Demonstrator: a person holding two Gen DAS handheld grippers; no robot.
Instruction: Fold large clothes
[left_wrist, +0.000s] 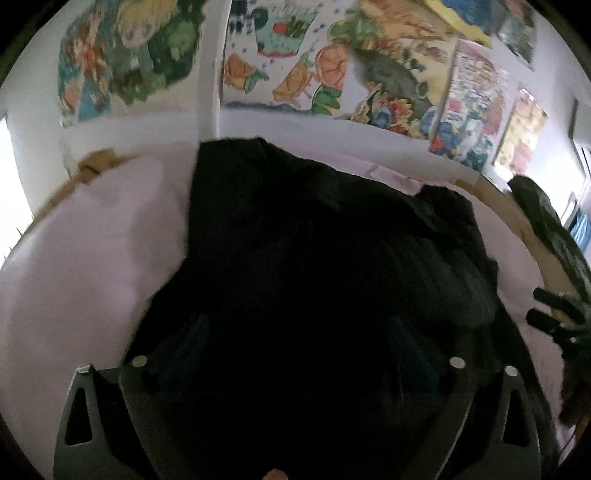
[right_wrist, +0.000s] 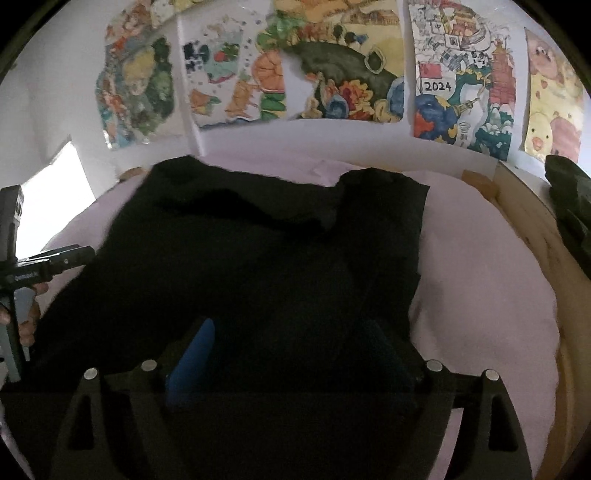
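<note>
A large black garment (left_wrist: 314, 236) lies spread on a pale pink bed sheet (left_wrist: 85, 258); it also shows in the right wrist view (right_wrist: 258, 243), with two upper parts reaching toward the wall. My left gripper (left_wrist: 299, 339) is over its near edge, fingers wide apart, blue pads (left_wrist: 195, 336) dim against the cloth. My right gripper (right_wrist: 291, 347) is also over the near edge, open, with one blue pad (right_wrist: 195, 350) plainly showing. The left gripper's body (right_wrist: 44, 266) shows at the left edge of the right wrist view. The right gripper's tips (left_wrist: 554, 314) show at the left view's right edge.
The pink sheet (right_wrist: 480, 277) covers a bed with a wooden frame (right_wrist: 535, 229) on the right. Colourful drawings (right_wrist: 332, 74) hang on the white wall behind. A dark green object (right_wrist: 569, 199) sits at the far right. A bright window (right_wrist: 55, 184) is at the left.
</note>
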